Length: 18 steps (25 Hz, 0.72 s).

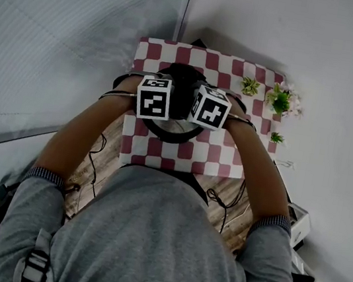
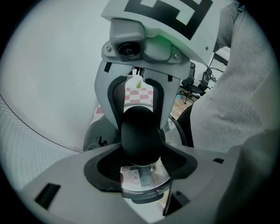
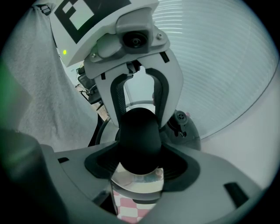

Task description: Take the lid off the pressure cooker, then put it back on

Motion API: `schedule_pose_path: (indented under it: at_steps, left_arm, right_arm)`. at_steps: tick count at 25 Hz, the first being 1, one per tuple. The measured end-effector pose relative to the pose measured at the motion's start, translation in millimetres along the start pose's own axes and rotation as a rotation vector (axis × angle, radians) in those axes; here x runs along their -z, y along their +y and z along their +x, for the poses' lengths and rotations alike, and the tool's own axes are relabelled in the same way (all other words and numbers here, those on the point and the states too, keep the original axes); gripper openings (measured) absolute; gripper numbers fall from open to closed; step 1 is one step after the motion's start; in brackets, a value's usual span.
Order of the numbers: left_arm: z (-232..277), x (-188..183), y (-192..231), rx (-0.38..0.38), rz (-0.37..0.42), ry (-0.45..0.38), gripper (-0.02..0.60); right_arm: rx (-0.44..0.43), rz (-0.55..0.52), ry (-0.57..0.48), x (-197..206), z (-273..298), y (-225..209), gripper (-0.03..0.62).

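The cloth is checked in dull red and white. The knob is plain glossy black, and the lid under it is mirror-bright steel with a small pinkish-red and white label. The left gripper and the right gripper are pale grey with black pads. Their cubes are white with bold black square markers. The sweater is mid grey, with darker ribbed cuffs. The plants are green. The walls are white, one of them finely lined. The floor is wood-brown.
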<state>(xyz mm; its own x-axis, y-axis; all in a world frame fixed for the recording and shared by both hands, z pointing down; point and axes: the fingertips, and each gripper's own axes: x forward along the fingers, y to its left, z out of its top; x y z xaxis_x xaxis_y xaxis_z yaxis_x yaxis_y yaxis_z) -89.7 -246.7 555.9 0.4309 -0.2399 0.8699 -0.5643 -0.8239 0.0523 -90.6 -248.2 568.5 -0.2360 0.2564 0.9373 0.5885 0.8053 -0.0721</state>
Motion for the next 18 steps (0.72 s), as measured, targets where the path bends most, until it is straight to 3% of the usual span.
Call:
schedule_pose_path:
  at_steps: [9,18]
  left_arm:
    - [0.4,-1.0,-0.1,0.01,0.011,-0.01,0.296]
    - [1.2,0.6,0.2,0.067,0.093,0.032,0.296]
  right_arm:
    - [-0.004,0.014,0.015,1.5,-0.2,0.2,0.293]
    - [0.027,0.148,0.01,0.1,-1.0,0.3,0.293]
